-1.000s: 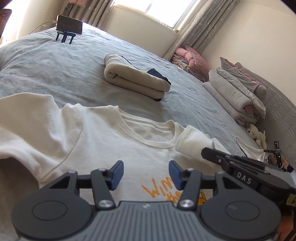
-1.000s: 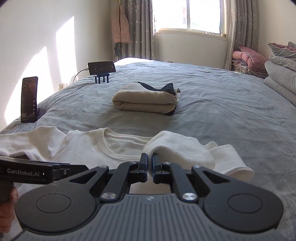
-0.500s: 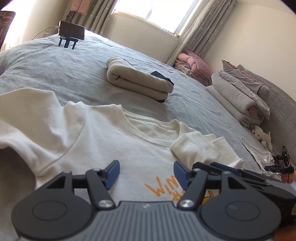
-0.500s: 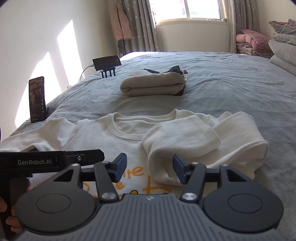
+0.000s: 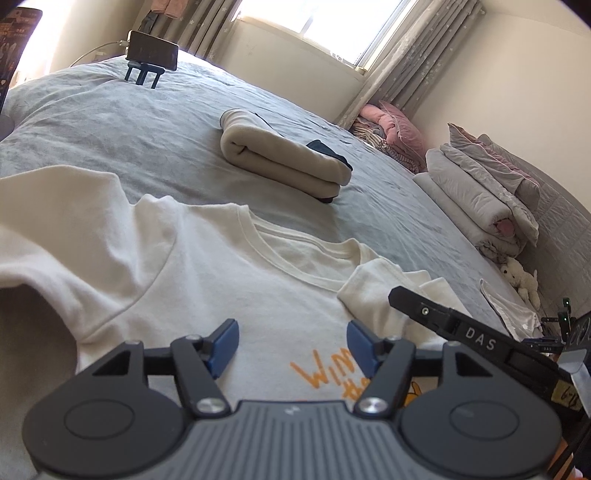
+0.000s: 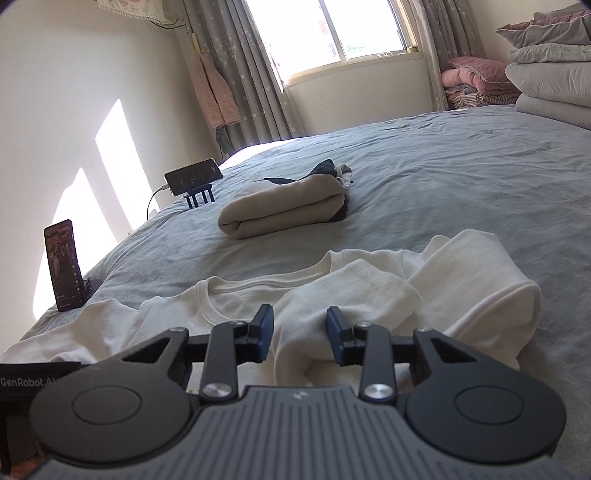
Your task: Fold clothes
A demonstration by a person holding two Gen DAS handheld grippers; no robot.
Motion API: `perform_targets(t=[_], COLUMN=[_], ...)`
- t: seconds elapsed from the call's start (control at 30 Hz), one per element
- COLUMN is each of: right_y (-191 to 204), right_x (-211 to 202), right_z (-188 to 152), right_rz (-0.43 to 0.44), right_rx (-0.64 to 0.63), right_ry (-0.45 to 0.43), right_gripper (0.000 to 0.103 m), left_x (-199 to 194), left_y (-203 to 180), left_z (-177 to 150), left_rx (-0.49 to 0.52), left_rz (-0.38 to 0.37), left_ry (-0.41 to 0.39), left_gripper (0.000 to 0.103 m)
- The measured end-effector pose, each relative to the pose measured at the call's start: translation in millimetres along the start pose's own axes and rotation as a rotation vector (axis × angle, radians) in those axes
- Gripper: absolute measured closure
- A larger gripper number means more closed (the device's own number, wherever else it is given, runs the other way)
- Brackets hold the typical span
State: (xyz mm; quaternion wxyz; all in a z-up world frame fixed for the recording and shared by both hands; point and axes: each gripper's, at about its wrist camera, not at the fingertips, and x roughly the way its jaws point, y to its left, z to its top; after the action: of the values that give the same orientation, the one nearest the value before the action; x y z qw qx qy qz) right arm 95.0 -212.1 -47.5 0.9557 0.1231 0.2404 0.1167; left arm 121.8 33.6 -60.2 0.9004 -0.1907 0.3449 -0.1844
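We see the shirt point(image 5: 207, 280) flat on the bed point(image 5: 110, 155) below the folded bundle point(image 5: 280, 162) — one sleeve point(image 6: 354, 295) folded in, other spread. Left gripper point(image 5: 291, 345) and right gripper point(image 6: 300, 334) gape, holding nothing.

a home bedroom: a wide bed point(image 6: 443, 166) under a grey sheet fills the room, folded quilts point(image 5: 480, 192) and pink bedding point(image 6: 476, 74) piled along its side, a curtained window point(image 6: 332, 33) behind, a pink jacket point(image 6: 216, 96) hung by the curtains, a soft toy point(image 5: 522, 278) at the bed's edge.
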Motion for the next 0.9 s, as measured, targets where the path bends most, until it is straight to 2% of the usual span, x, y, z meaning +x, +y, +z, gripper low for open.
perform_targets(t=[0.17,0.2,0.27,0.33,0.43,0.5,0.53,0.6,0.63,0.73,0.77,0.83,0.9], right_y=[2,1,0,-3,-11,-10,-8,-2,0,10,16,28,46], right_x=[-7,-8,-10,-6,7,10,10,7,6,-1,-4,-6,-8], right_z=[5,7,9,9,2,-1,-2,-2,-2,-2,-1,-3,-10], right_rz=[-0.059,-0.074,-0.121,-0.161,-0.154,-0.134,-0.119,-0.090,-0.075,0.024,0.091,0.187,0.251], right_rx=[-0.024,-0.028,-0.041,-0.056,-0.046,-0.056,-0.070,-0.099,-0.114,-0.143,-0.167,-0.223,-0.324], right_ry=[-0.008,-0.018,-0.047,-0.045,0.023,0.041,0.038,0.025,0.018,-0.008,-0.005,0.022,0.078], right_gripper=[0.069,0.066,0.043,0.038,0.038,0.050,0.062,0.072,0.082,0.084,0.084,0.084,0.084], left_x=[0,0,0,0,0,1,1,1,1,0,-1,-2,-2], left_y=[2,2,2,1,1,1,2,3,4,13,17,32,37], left_z=[0,-1,-1,-1,-1,-1,-1,-1,0,2,3,5,6], left_rx=[-0.009,-0.010,-0.010,-0.008,-0.003,-0.002,-0.005,-0.014,-0.021,-0.075,-0.109,-0.210,-0.258], left_rz=[-0.002,-0.001,0.000,0.002,0.003,0.002,0.000,-0.008,-0.014,-0.055,-0.075,-0.135,-0.169], left_ry=[0.004,0.005,0.004,0.005,0.007,0.009,0.009,0.011,0.013,0.021,0.023,0.028,0.032], left_gripper=[0.037,0.037,0.037,0.037,0.036,0.036,0.036,0.035,0.034,0.034,0.033,0.033,0.032])
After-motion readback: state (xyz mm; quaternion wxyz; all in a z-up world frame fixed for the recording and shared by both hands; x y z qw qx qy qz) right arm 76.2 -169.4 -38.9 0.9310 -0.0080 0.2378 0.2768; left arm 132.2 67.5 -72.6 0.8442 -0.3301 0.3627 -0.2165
